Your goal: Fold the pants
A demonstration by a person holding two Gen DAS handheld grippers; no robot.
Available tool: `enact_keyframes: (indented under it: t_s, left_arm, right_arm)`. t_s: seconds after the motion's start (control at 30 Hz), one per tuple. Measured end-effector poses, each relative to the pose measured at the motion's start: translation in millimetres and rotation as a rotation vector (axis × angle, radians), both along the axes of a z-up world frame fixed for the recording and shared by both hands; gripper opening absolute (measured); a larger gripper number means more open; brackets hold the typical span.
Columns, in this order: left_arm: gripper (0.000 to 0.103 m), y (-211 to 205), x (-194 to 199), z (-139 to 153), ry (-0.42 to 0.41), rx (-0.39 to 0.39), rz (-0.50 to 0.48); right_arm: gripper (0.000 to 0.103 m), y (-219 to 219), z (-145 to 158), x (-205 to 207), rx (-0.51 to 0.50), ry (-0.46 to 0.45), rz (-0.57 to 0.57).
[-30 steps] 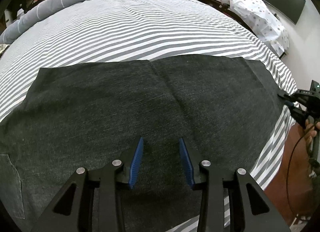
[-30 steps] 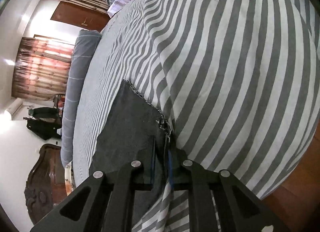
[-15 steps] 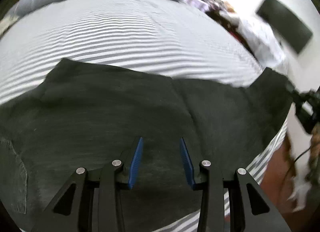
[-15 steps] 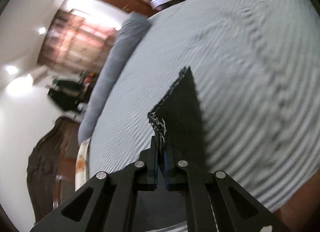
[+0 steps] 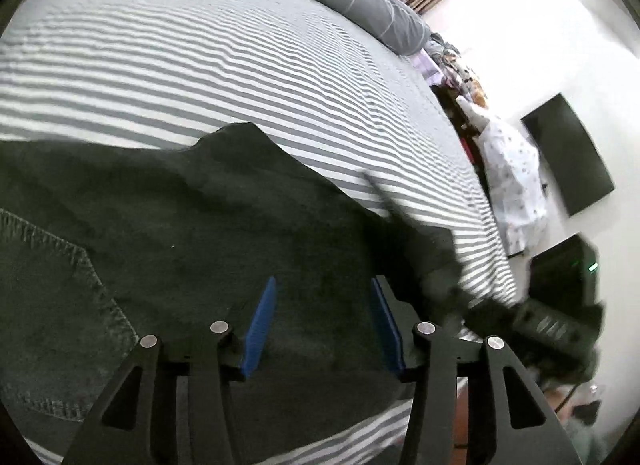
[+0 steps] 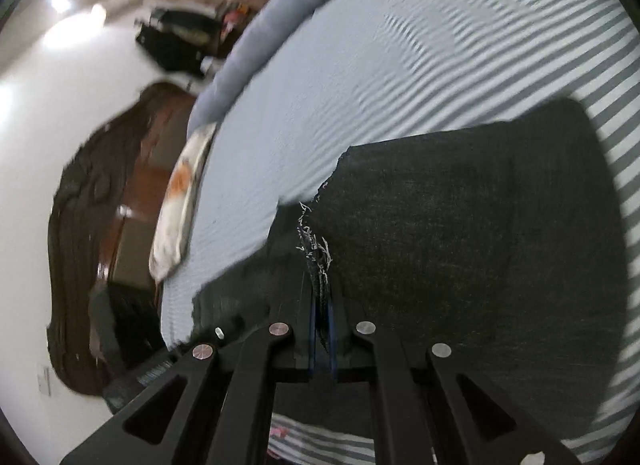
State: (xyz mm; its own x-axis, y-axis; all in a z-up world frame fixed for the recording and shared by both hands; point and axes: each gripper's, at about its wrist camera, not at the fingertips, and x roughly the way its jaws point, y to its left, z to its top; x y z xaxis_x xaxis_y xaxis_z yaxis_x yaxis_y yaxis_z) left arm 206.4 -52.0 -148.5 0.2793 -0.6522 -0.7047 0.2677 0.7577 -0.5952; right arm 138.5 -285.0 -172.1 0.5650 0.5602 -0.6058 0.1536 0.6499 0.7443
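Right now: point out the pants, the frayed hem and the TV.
pants [image 5: 224,233]: left wrist view, flat dark fabric ahead of the jaws.
frayed hem [image 6: 316,253]: right wrist view, white threads just past the shut jaws.
TV [image 5: 568,161]: left wrist view, screen centre.

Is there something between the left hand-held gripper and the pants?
Nothing visible. The left hand-held gripper is open right above the dark pants, with only fabric between its fingers. The right hand-held gripper is shut on the frayed hem.
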Motion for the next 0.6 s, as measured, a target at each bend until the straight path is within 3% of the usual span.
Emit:
enact_keyframes:
  t_s: [0.13, 0.3, 0.5, 0.6]
  left_arm:
    - [0.052, 6, 1, 0, 0.006, -0.005, -0.028]
    - [0.053, 10, 3, -9, 0.067, -0.010, -0.052]
    - [0.053, 6, 4, -29, 0.213, -0.013, -0.113]
    - [0.053, 2, 0, -27, 0.224, -0.022, -0.126]
  right_arm:
    - [0.006, 42, -18, 0, -0.049, 0.040, 0.088]
    - [0.007, 59, -39, -8, -0.087, 0.097, 0.160]
    - [0.006, 66, -24, -17, -0.167, 0.043, 0.178]
    - [0.006, 69, -16, -25, -0.215, 0.018, 0.202]
